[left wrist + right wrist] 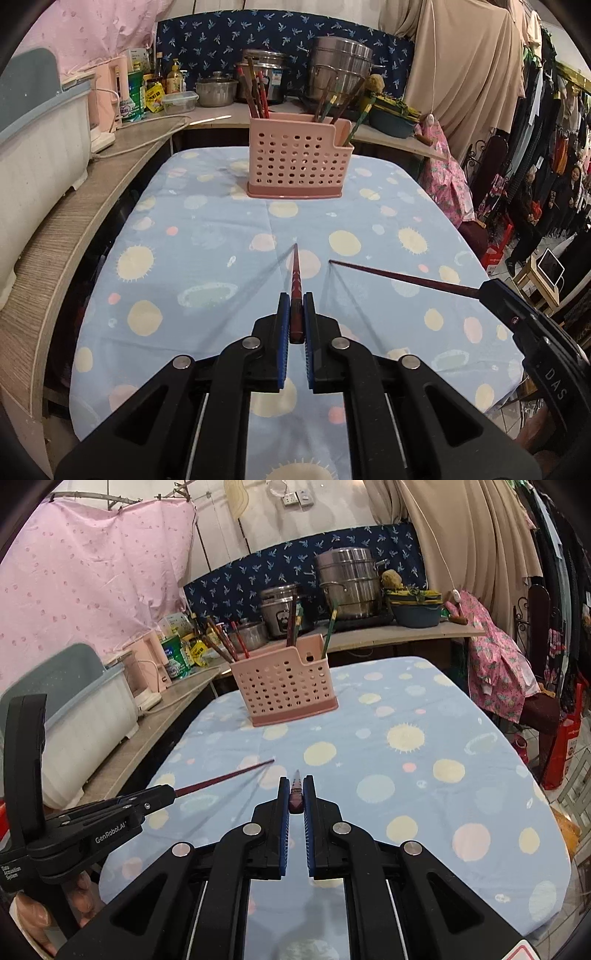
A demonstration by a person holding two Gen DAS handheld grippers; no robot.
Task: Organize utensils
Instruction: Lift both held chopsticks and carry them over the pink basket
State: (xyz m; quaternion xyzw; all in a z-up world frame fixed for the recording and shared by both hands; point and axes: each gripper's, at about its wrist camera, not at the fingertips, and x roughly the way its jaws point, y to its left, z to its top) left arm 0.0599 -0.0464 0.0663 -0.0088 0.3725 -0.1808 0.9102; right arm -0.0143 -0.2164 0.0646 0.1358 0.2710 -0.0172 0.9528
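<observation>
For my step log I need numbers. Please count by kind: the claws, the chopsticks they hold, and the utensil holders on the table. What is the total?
Claws: 2 (left claw, right claw), both shut
Held chopsticks: 2 (left chopstick, right chopstick)
Pink utensil holder: 1
Total: 5

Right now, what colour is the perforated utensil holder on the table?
Pink, with a darker pink base; the utensil holder shows best in the left wrist view.
</observation>
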